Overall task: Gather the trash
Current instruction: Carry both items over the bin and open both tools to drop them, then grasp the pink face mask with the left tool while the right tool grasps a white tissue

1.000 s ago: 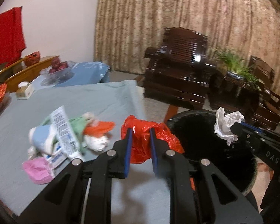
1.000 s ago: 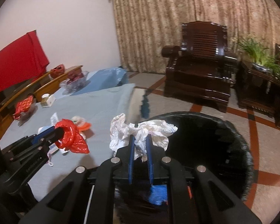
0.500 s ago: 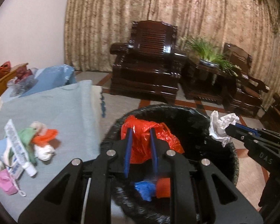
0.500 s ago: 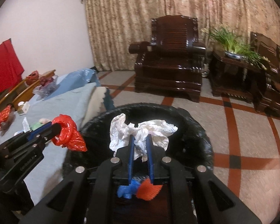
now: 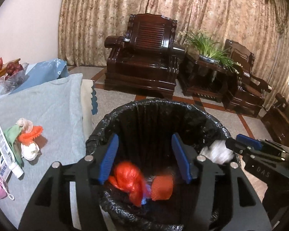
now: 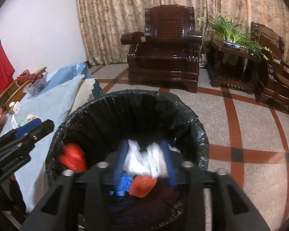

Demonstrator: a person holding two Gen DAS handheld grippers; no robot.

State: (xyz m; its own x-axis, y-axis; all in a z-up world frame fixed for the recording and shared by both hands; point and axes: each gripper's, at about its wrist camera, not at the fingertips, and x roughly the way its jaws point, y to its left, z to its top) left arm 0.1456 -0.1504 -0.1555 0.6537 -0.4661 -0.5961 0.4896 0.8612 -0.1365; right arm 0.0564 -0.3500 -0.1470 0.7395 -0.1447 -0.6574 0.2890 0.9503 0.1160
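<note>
A black-lined trash bin [image 5: 98, 134] [image 6: 194, 119] stands beside the table. My left gripper [image 5: 144, 154] is open over the bin; the red plastic bag [image 5: 131, 181] [image 6: 73, 156] is blurred, falling inside. My right gripper [image 6: 144, 161] is open over the bin, with the crumpled white paper [image 6: 144, 159] [image 5: 217, 152] blurred between its spread fingers, dropping. Orange [image 6: 142, 186] and blue [image 6: 123, 184] trash lie in the bin. More trash [image 5: 25, 140] lies on the table: a tube, green, orange, white and pink bits.
The table has a light blue cloth [image 5: 48, 104], with a fruit bowl [image 5: 13, 73] at its far end. Dark wooden armchairs [image 5: 144, 57] and a plant stand [image 5: 208, 67] stand on the tiled floor before the curtains.
Both grippers have opened over the bin. The red bag has dropped from the left one and the white paper is leaving the right one.
</note>
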